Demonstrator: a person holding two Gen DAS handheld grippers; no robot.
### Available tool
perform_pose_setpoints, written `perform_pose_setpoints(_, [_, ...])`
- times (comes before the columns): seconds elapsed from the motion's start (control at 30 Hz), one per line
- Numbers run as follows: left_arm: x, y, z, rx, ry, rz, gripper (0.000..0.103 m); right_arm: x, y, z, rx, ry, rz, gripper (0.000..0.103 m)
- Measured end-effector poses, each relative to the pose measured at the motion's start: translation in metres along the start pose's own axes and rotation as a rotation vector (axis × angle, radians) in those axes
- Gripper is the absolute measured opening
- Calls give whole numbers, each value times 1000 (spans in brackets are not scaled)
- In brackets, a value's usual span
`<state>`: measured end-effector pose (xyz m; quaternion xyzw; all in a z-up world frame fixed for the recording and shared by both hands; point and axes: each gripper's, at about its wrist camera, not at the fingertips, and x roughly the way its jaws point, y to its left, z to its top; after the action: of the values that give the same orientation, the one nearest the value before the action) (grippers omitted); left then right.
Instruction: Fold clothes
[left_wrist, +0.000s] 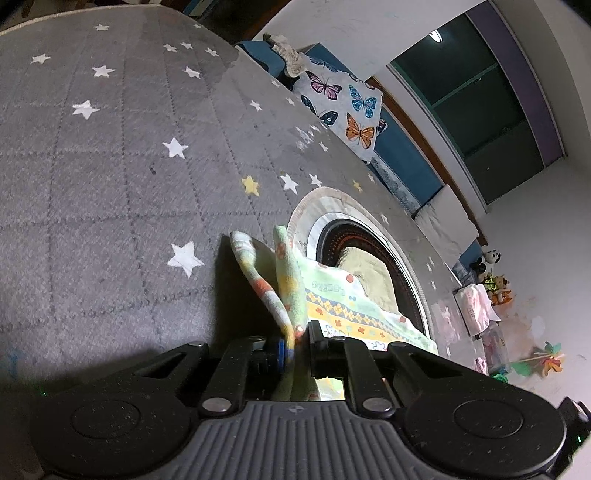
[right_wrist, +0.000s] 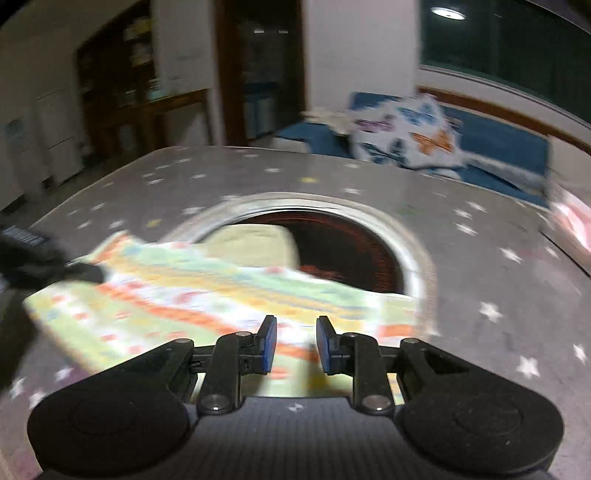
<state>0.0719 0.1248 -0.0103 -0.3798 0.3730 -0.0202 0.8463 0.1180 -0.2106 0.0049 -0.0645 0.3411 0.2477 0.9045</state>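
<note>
The left gripper (left_wrist: 301, 341) was clamped on a bunched edge of the patterned cloth (left_wrist: 332, 302), its jaws pressed together on the fabric, which rose in two folded ridges just beyond the fingertips. The right gripper (right_wrist: 295, 345) hung over the same patterned cloth (right_wrist: 192, 291) with its jaws apart and nothing between the blue pads (right_wrist: 269, 345); that view was blurred, so contact with the fabric could not be judged.

The cloth, pale green with orange, yellow and white bands, lay spread on the grey star-printed mat (left_wrist: 110, 166), and its far part draped over the near rim of the round dark tray (left_wrist: 373, 243). In the right wrist view the left gripper (right_wrist: 88, 271) showed as a dark shape at the cloth's left corner, and the mat (right_wrist: 498, 288) extended to the right of the tray (right_wrist: 369, 254).

Inside the tray, beyond the cloth, rested a plain pale yellow folded piece (left_wrist: 369, 269), seen again in the right wrist view (right_wrist: 255, 242).

Past the tray and the mat's far edge, a butterfly-print pillow (left_wrist: 340, 107) leaned on a blue bench (left_wrist: 402, 158). Beyond the tray, along the wall, sat small stuffed toys (left_wrist: 493, 273), with a colourful pinwheel (left_wrist: 550, 360) nearby. Behind the pillow was a dark window (left_wrist: 480, 103).
</note>
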Motion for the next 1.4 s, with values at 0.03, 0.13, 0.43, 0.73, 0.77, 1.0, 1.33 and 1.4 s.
perform_pose_setpoints(0.03, [0,0,0,2,0,2,13,3,-8,-1,18,3,-15,25])
perform_pose_setpoints(0.13, [1,0,1,7,0,7,13,11,-23,-3,56,5,-45,37])
perform_pose_setpoints(0.43, [8,1,2,20,4,27,13,27,-47,-10,130,-1,-94,46])
perform_pose_setpoints(0.73, [10,-1,3,52,-1,45,13,33,-37,-8,144,-10,-86,24])
perform_pose_setpoints(0.77, [10,-3,4,58,-3,48,13,32,-38,-8,154,-14,-81,11])
perform_pose_setpoints(1.0, [1,-30,7,149,-37,47,10,8,-37,-4,193,-62,-50,9])
perform_pose_setpoints(1.33, [17,-96,6,275,-30,-7,8,-46,-52,4,195,-151,-103,8])
perform_pose_setpoints(1.4, [26,-112,3,298,-17,-22,8,-57,-62,4,199,-166,-135,8])
